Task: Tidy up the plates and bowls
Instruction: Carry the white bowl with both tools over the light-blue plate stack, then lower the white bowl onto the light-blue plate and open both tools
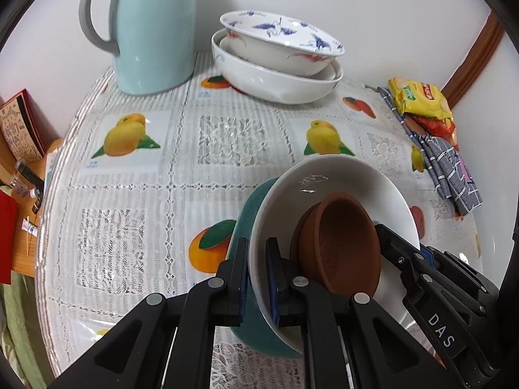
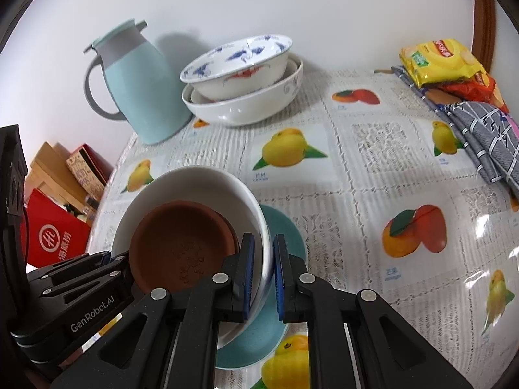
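Note:
A white bowl (image 1: 327,178) (image 2: 194,184) holds a brown clay saucer (image 1: 340,240) (image 2: 181,246) and sits tilted on a teal plate (image 1: 246,223) (image 2: 285,230). My left gripper (image 1: 258,275) is shut on the white bowl's left rim. My right gripper (image 2: 263,275) is shut on the bowl's opposite rim. Each gripper shows in the other's view. At the back, a blue-patterned bowl (image 1: 282,42) (image 2: 236,61) is nested in a larger white bowl (image 1: 275,81) (image 2: 243,103).
A light-blue jug (image 1: 152,29) (image 2: 142,87) stands at the back left. Snack packets (image 1: 418,100) (image 2: 447,61) and a grey checked cloth (image 1: 447,168) (image 2: 486,136) lie at the right. Boxes (image 2: 55,236) stand beyond the table's left edge. The tablecloth (image 1: 227,142) has fruit prints.

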Available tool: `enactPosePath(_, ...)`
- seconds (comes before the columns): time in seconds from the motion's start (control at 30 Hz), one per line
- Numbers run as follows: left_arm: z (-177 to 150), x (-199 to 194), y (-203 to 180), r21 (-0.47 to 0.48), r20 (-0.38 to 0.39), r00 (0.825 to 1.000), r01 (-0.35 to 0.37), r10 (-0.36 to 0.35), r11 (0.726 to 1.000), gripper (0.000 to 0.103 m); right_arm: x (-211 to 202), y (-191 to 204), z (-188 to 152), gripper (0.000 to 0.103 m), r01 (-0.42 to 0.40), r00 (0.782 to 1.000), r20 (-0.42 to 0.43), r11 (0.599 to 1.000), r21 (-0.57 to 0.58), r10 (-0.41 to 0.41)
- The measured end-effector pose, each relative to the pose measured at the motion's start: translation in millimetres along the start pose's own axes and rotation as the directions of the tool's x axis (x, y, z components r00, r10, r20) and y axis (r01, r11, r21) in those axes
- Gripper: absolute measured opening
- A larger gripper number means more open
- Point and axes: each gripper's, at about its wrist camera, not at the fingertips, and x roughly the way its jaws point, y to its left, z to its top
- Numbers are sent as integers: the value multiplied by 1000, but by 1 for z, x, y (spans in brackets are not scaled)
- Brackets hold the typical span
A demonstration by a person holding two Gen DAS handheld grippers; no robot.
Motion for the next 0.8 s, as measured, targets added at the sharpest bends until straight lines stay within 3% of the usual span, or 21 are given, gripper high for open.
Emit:
enactPosePath(0.47,3,12,4,11,-10,999,50,-49,999,12,14,-3,0,14,-1,999,-38,1000,-27,0)
enactPosePath(0.63,4,12,5,18,-16,999,52,-52,998,14,12,1,0,21,53,998,-31,995,-90,-56)
enactPosePath(0.8,2,11,3,32,-21,999,33,-32,999,16,9,-2,1,24,38,999,-32,995,-88,-41)
